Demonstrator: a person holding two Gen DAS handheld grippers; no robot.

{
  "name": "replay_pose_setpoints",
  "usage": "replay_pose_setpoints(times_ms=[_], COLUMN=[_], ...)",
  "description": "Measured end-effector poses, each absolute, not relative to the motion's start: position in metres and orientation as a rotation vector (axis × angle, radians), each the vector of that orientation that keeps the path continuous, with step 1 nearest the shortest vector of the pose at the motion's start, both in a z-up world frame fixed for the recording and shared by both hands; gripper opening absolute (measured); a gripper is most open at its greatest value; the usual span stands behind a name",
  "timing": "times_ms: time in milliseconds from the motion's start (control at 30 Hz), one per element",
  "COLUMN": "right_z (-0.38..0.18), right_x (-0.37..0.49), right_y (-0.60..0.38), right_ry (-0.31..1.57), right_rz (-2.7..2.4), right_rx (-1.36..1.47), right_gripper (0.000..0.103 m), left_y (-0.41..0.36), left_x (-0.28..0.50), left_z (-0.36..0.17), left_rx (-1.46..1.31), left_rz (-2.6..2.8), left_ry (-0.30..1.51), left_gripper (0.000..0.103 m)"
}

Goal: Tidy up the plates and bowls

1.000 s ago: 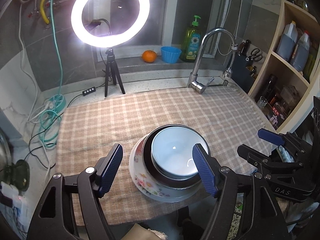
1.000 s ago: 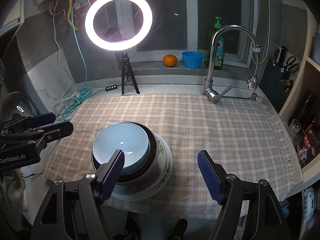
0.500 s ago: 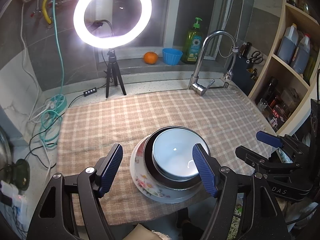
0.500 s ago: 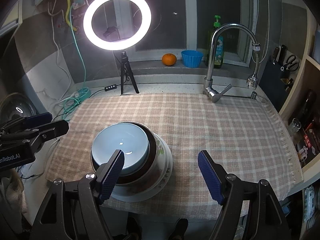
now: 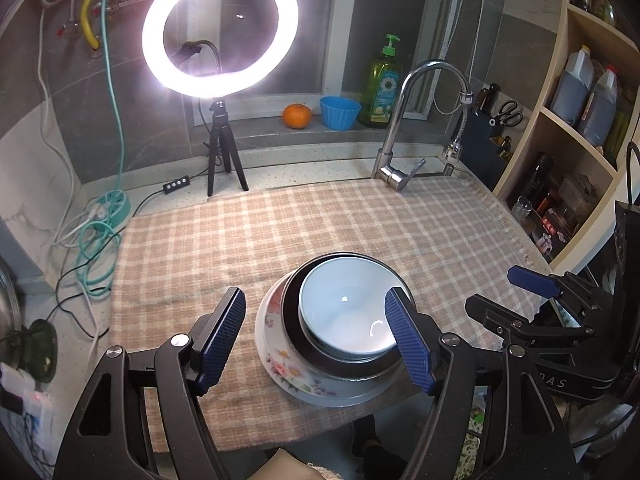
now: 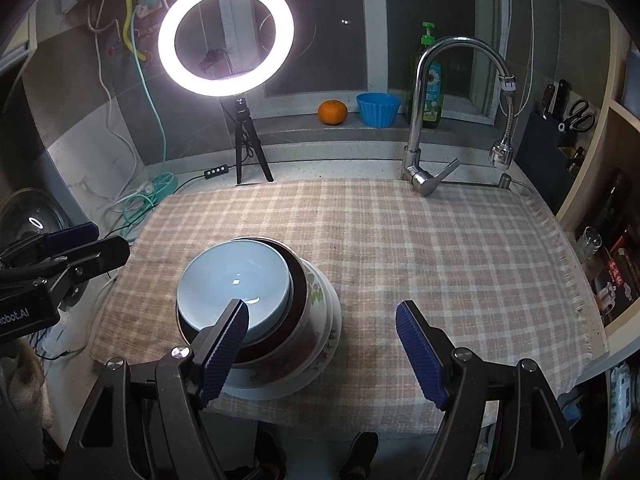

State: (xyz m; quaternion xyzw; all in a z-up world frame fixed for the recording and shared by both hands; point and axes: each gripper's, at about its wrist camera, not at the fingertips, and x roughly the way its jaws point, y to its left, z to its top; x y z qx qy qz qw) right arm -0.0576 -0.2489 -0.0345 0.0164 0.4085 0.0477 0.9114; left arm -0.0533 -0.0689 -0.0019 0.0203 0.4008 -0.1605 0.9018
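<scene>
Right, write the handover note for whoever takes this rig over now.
Left gripper: jaws open, empty, hovering short of the stack.
Right gripper: jaws open, empty, to the right of the stack.
Dishes: pale blue bowl sits nested in a dark bowl, which sits in a floral bowl, on a floral plate, one stack at the near edge of the checked cloth.
Done: everything visible is stacked.
Left: nothing loose in view; perhaps move the stack away from the edge.

A: Behind the checked cloth (image 5: 320, 224)?
B: A lit ring light (image 5: 220, 26) on a tripod; beside it, an orange (image 5: 297, 115), blue cup (image 5: 340, 112), soap bottle (image 5: 385, 84) and faucet (image 5: 420, 120).
</scene>
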Motion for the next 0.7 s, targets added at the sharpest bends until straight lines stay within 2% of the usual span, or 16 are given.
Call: replay_pose_setpoints(times_ms=[700], right_z=[-0.0417], right_x=[-0.0517], right_y=[-0.249], right_ry=[0.869], right_rz=[0.103], right_rx=[0.032], right_gripper=[0.073], left_y=[-0.0685], left_x=[-0.0497], left_z=[-0.0051], left_rx=[0.048], left_rz=[-0.312], left_ry=[0.83], left_gripper=[0.072])
